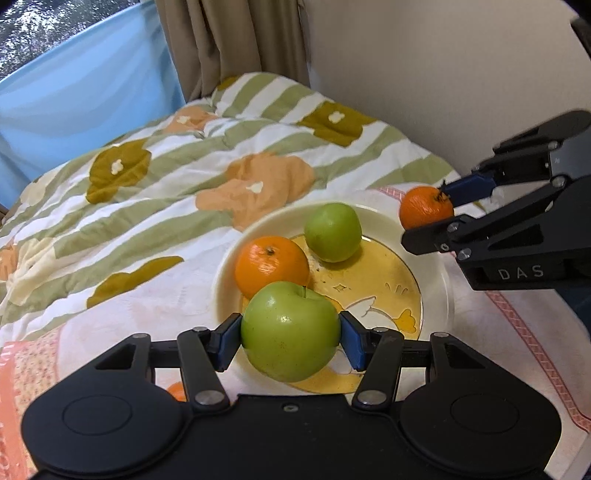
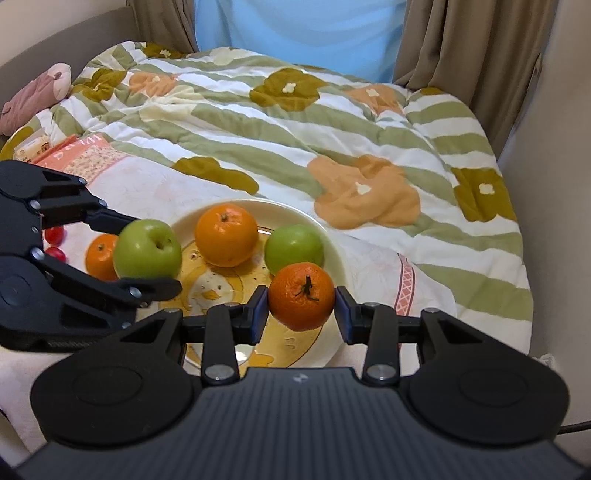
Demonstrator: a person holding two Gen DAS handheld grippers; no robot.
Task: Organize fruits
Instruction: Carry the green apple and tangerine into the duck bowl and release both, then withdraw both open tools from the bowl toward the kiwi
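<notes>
Green apple [image 1: 290,331]: clamped between the blue pads of the left hand-held gripper [image 1: 290,336], held above the near rim of the plate [image 1: 221,273].
Tangerine [image 2: 301,295]: gripped between the pads of the right hand-held gripper [image 2: 301,308], held over the plate's near right part.
Plate contents: one orange [image 2: 226,235] and one smaller green apple [image 2: 294,248], side by side at the far side; the near half, printed with a duck, is bare.
Step in hand, judged: both fruits are to be set on the plate. Each is best lowered onto bare glaze, clear of the resting fruit, and released only once seated, since round fruit may roll and the bedding beneath is soft.
Loose items: a small orange [image 2: 99,256] and red fruits [image 2: 55,243], too small to name, left of the plate.
Surface: bed, floral striped quilt [image 2: 295,140], pink-bordered cloth [image 2: 404,282] under the plate.
Room: brown curtains [image 2: 469,48], blue panel [image 2: 295,33], plain wall.
</notes>
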